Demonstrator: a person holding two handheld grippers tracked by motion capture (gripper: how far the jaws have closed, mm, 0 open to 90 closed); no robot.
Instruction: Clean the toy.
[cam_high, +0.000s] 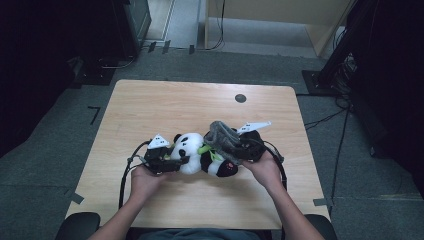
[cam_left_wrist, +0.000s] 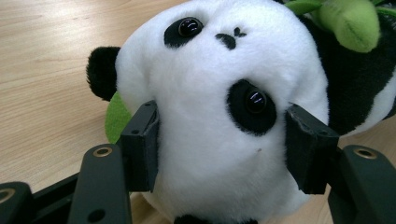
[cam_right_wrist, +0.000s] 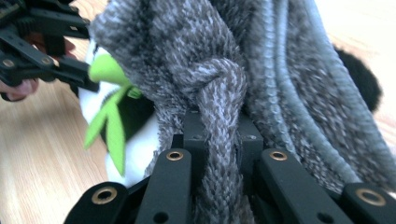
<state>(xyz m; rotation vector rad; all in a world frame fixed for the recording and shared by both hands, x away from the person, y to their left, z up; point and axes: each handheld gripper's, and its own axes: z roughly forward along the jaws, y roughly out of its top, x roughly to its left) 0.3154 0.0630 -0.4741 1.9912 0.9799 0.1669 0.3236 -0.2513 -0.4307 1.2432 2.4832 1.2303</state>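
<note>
The left gripper (cam_left_wrist: 219, 140) has its two black jaws pressed against either side of a plush panda's white head (cam_left_wrist: 219, 116), clasping it, with the panda's face turned toward the camera and tilted. A black ear and a patch of green sit behind the head.

The right gripper (cam_right_wrist: 218, 135) has its jaws clamped together on a thick strand of a grey knitted scarf (cam_right_wrist: 219, 93), whose folds bunch above and to the right of the jaws. Beside the scarf, green plush leaves (cam_right_wrist: 109, 121) lie against the panda's black and white body.

From the high view, the panda (cam_high: 200, 155) lies near the middle of a light wooden table (cam_high: 150, 105), slightly toward the person's side. The left hand (cam_high: 145, 177) holds its gripper at the panda's left, and the right hand (cam_high: 265, 167) holds its gripper at the right, with the scarf (cam_high: 222, 135) heaped over the panda's body. A small dark disc (cam_high: 240, 98) sits near the table's far edge. Grey floor surrounds the table.
</note>
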